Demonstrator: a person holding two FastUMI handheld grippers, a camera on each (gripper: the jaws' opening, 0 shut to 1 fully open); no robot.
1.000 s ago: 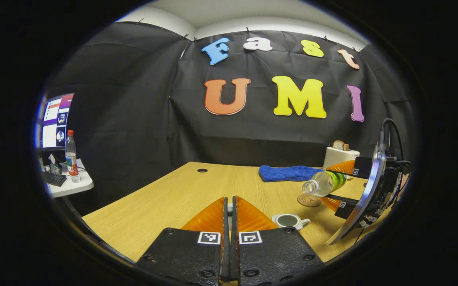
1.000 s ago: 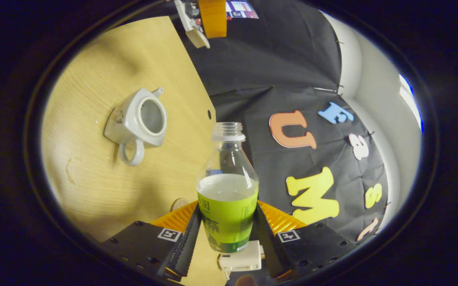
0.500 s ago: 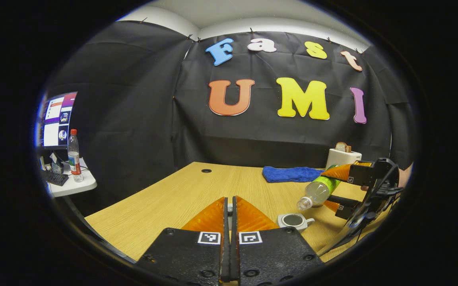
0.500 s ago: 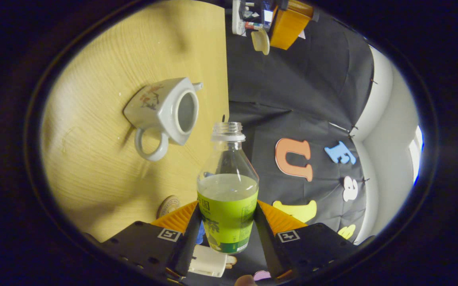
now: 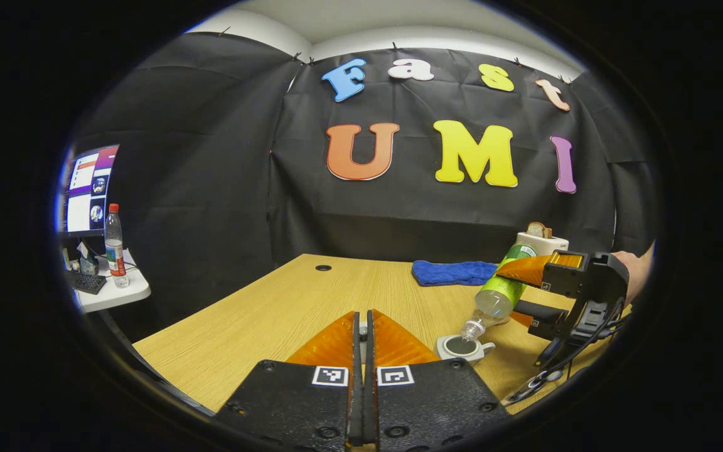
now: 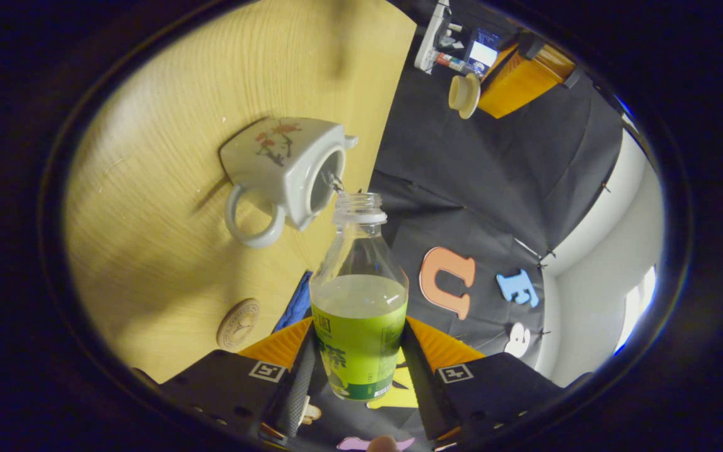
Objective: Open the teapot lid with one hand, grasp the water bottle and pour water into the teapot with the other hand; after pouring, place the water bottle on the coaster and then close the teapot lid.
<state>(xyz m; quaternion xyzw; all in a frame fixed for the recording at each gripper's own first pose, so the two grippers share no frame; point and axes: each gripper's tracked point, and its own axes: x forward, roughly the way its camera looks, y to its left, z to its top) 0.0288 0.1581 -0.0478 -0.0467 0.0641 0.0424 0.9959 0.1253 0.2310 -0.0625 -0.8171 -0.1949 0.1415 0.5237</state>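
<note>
In the right gripper view the right gripper (image 6: 356,351) is clamped on the green-labelled water bottle (image 6: 359,326), tipped so its open mouth sits just over the lidless white teapot (image 6: 280,169) on the wooden table (image 6: 167,157). The round coaster (image 6: 238,324) lies near the teapot. Farther off, the left gripper (image 6: 471,94) pinches the lid (image 6: 463,95) in the air, its fingers (image 5: 336,342) drawn together.

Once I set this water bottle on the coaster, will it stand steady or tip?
Probably steady if set squarely: the water bottle is about half full, so its weight sits low. It has no cap, so any tip would spill. The coaster looks small and flat, so centre the base before the right claw opens.
</note>
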